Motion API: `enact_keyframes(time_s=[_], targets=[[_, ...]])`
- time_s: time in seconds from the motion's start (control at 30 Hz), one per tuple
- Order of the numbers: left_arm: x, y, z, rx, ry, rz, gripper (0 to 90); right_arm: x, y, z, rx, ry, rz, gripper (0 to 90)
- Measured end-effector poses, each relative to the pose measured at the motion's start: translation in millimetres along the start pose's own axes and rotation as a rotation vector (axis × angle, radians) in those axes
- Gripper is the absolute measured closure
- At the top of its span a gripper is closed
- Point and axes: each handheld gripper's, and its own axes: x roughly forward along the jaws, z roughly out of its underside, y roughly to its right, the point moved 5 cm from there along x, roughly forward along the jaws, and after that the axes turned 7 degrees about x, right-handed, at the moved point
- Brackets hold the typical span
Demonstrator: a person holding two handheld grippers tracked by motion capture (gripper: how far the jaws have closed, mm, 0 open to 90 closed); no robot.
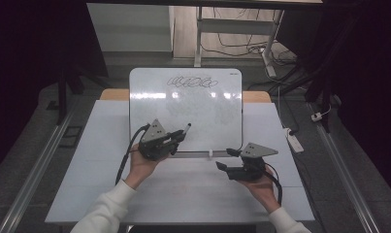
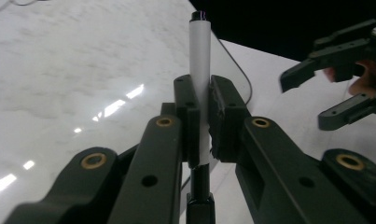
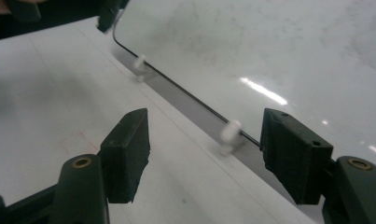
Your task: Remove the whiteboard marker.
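A pale grey-white desk [image 1: 86, 184] fills the middle of the high view, its top plain and smooth. At the far edge, wooden-coloured corners [image 1: 113, 94] show on the left and right behind the surface. A whiteboard [image 1: 203, 111] lies on the desk's far middle part, reaching past the far edge. Black scribbles [image 1: 192, 81] run along the board's far side, and faint smudges mark its centre. Small white pegs [image 3: 229, 133] stand at the board's near edge, touching the desk, seen close in the right gripper view. The near half of the desk carries a faint reddish mark [image 3: 78, 140].
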Motion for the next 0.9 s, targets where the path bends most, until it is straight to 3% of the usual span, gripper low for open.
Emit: enact_keyframes(time_s=[0.23,0.5,0.9], targets=[[9.8,14.9,-1.9,0.019,-0.003,0.036,81.4,13.8,-15.6,-8.4,-0.005,-0.008,-0.039,33.0],[20.8,30.4,-2.4,0.033,0.004,0.055,81.4,26.2,-24.2,-13.6,0.055,-0.026,-0.088,34.3],[33.8,47.8,-1.9,0.082,-0.009,0.056,81.4,50.0,-37.3,-20.0,0.143,-0.06,-0.132,49.3]])
